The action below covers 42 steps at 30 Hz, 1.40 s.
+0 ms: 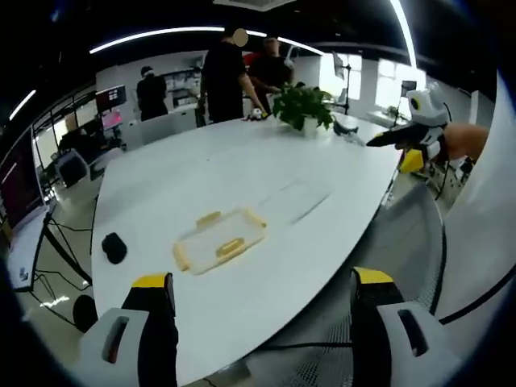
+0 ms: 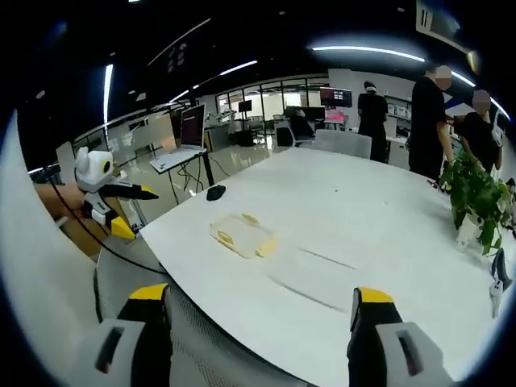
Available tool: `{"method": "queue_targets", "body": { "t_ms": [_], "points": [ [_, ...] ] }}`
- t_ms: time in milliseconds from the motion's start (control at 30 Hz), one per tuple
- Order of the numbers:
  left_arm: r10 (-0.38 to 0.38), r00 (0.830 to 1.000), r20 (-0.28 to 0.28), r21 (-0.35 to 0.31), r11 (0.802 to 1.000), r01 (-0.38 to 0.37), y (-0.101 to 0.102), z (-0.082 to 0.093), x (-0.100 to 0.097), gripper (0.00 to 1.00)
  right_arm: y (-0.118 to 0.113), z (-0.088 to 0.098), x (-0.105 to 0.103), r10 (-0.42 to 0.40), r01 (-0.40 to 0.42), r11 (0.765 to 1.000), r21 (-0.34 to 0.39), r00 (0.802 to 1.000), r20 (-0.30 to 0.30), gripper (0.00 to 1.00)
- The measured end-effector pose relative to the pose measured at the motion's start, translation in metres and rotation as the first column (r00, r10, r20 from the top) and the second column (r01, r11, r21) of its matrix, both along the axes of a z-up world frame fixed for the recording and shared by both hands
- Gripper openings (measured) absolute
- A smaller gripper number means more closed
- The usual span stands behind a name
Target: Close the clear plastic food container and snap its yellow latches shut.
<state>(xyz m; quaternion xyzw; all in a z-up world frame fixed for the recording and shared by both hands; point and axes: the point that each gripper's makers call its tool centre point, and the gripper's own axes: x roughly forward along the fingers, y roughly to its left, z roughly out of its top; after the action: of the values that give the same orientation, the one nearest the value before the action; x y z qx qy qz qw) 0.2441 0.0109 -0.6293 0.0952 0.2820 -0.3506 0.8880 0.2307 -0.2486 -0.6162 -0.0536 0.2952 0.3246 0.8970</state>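
The clear plastic food container (image 1: 219,242) lies flat on the white table (image 1: 242,177), with yellow latches sticking out at its sides. It is small in the frames, so I cannot tell how its lid sits. My left gripper (image 1: 262,310) is open, well short of the container and back over the table's near edge. In the right gripper view the container (image 2: 242,235) sits near the table's left edge (image 2: 339,242), and my right gripper (image 2: 258,314) is open, far from it. Each gripper appears in the other's view, held in a hand: the right gripper (image 1: 403,133) and the left gripper (image 2: 113,193).
A black mouse (image 1: 114,247) (image 2: 215,192) lies beside the container. A potted plant (image 1: 304,106) (image 2: 476,193) stands at the table's far end, where several people stand. A grey mesh chair back (image 1: 407,234) (image 2: 201,339) sits under the grippers. Monitors (image 1: 20,181) stand to the side.
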Motion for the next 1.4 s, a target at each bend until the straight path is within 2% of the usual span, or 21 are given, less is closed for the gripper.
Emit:
{"method": "queue_targets", "body": {
  "t_ms": [133,267,500,533,700,833,1000,1067,1167,1300,1400],
  "points": [
    [-0.027,1.0,0.008,0.023,0.999,0.027,0.003,0.001,0.009,0.87,0.005,0.0,0.007,0.031,-0.03,0.999,-0.014,0.999,0.013,0.89],
    [-0.051,0.999,-0.008,0.011,0.999,0.051,0.004,0.0,0.016,0.87,0.012,0.0,0.015,0.061,-0.06,0.998,-0.028,0.998,0.018,0.87],
    [-0.098,0.995,0.01,0.085,0.992,0.097,0.011,-0.004,0.03,0.87,0.021,0.0,0.026,0.095,-0.095,0.995,-0.027,0.995,0.016,0.87],
    [-0.128,0.992,0.02,0.111,0.986,0.125,0.011,-0.005,0.031,0.87,0.022,0.0,0.027,0.098,-0.097,0.995,-0.029,0.995,0.017,0.87],
    [-0.178,0.984,0.02,0.117,0.978,0.175,0.009,-0.007,0.036,0.89,0.026,0.001,0.033,0.131,-0.13,0.99,-0.049,0.991,0.024,0.87],
    [-0.212,0.977,0.024,0.158,0.966,0.206,0.012,-0.009,0.045,0.89,0.028,0.001,0.041,0.159,-0.156,0.985,-0.077,0.987,0.033,0.86],
    [-0.259,0.966,0.013,0.163,0.953,0.254,0.014,-0.008,0.056,0.89,0.035,0.0,0.051,0.208,-0.202,0.973,-0.111,0.978,0.037,0.86],
    [-0.277,0.961,-0.006,0.102,0.956,0.276,0.008,-0.005,0.057,0.88,0.039,-0.001,0.055,0.239,-0.233,0.967,-0.107,0.97,0.043,0.85],
    [-0.311,0.95,0.001,0.131,0.942,0.308,0.009,-0.006,0.062,0.87,0.042,-0.005,0.061,0.26,-0.256,0.96,-0.113,0.965,0.023,0.83],
    [-0.341,0.94,-0.014,0.129,0.932,0.34,0.003,-0.008,0.067,0.86,0.046,-0.008,0.067,0.286,-0.282,0.951,-0.125,0.958,0.017,0.81],
    [-0.354,0.935,-0.014,0.149,0.924,0.352,0.007,-0.013,0.076,0.86,0.05,-0.01,0.075,0.308,-0.303,0.943,-0.136,0.951,0.013,0.8]
  ]
}}
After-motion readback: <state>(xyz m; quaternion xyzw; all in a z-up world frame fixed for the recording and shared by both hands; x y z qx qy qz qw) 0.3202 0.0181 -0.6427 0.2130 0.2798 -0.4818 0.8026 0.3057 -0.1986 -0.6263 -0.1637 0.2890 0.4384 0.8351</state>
